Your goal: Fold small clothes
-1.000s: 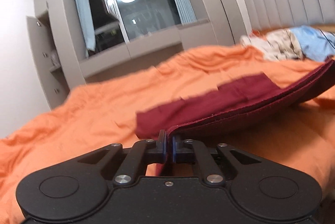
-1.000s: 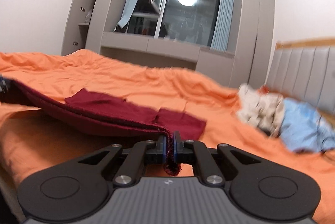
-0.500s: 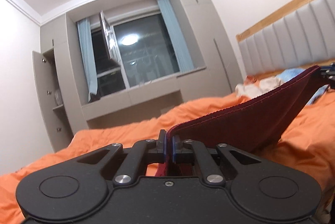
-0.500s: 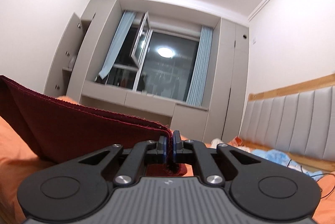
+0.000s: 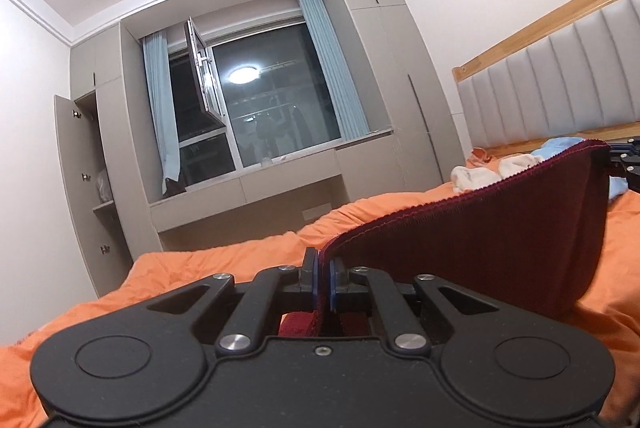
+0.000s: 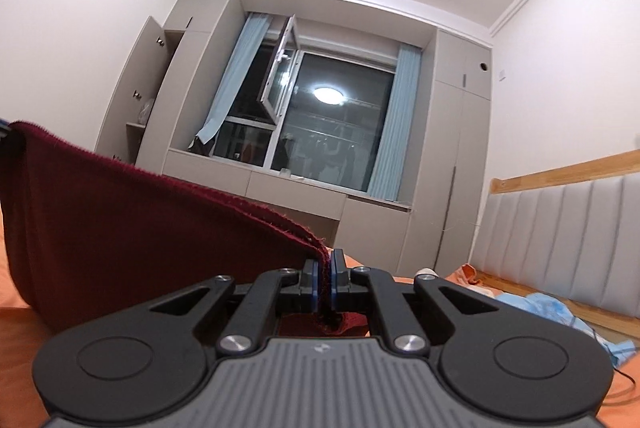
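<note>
A dark red garment [image 5: 500, 228] hangs stretched between my two grippers above the orange bed cover [image 5: 192, 276]. My left gripper [image 5: 323, 268] is shut on one corner of its top hem. The hem runs up to the right, where the right gripper [image 5: 624, 164] shows at the frame edge. In the right wrist view my right gripper [image 6: 323, 270] is shut on the other corner of the dark red garment [image 6: 140, 228], which sags away to the left. Its lower part is hidden behind both gripper bodies.
A pile of other clothes, white [image 5: 472, 178] and light blue [image 6: 548, 308], lies by the padded grey headboard [image 6: 568, 236]. Grey cupboards [image 5: 372, 100] frame a dark window with an open pane [image 5: 200, 68]. A thin cable [image 6: 624, 376] trails on the cover at the right.
Both grippers have risen with the garment: it lay partly flat on the orange cover a second ago and now hangs clear between them. The views have tilted up toward wall and ceiling.
</note>
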A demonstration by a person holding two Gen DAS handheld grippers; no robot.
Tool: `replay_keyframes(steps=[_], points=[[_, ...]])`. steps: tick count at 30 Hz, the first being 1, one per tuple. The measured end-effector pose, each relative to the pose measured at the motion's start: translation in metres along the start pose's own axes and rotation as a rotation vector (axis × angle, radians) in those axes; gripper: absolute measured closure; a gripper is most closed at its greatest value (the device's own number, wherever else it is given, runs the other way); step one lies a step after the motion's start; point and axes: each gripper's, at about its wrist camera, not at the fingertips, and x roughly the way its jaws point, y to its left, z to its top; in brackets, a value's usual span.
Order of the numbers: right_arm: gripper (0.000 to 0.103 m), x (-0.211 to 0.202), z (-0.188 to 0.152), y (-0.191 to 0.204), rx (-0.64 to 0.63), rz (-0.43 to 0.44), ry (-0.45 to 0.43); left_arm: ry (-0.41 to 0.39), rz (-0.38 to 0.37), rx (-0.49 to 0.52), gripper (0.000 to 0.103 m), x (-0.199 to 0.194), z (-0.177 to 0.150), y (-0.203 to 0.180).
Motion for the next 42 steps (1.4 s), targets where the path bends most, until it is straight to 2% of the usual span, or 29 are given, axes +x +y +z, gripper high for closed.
replay_keyframes(steps=[4, 9, 13, 19, 24, 29, 35, 42], points=[[0.097, 0.056, -0.001, -0.004, -0.022, 0.036, 0.037, 0.019, 0.015, -0.002, 0.098, 0.048, 0.005, 0.004], [0.097, 0.126, -0.013, 0.007, -0.127, 0.039, 0.084, 0.085, 0.054, 0.029, 0.097, 0.118, 0.004, 0.003], [0.097, 0.183, -0.031, 0.012, -0.102, 0.069, 0.166, 0.129, 0.072, 0.061, 0.097, 0.170, -0.003, 0.003], [0.097, 0.248, -0.060, 0.016, -0.051, 0.121, 0.300, 0.243, 0.049, 0.008, 0.097, 0.243, -0.030, 0.013], [0.097, 0.291, -0.086, 0.024, -0.059, 0.164, 0.395, 0.348, 0.040, -0.035, 0.097, 0.294, -0.066, 0.020], [0.097, 0.318, -0.112, 0.030, -0.073, 0.197, 0.479, 0.475, -0.007, -0.062, 0.097, 0.329, -0.104, 0.023], [0.096, 0.333, -0.135, 0.033, -0.050, 0.230, 0.586, 0.594, -0.067, -0.201, 0.097, 0.356, -0.135, 0.039], [0.096, 0.329, -0.134, 0.040, -0.075, 0.215, 0.556, 0.607, -0.055, -0.254, 0.097, 0.367, -0.146, 0.044]])
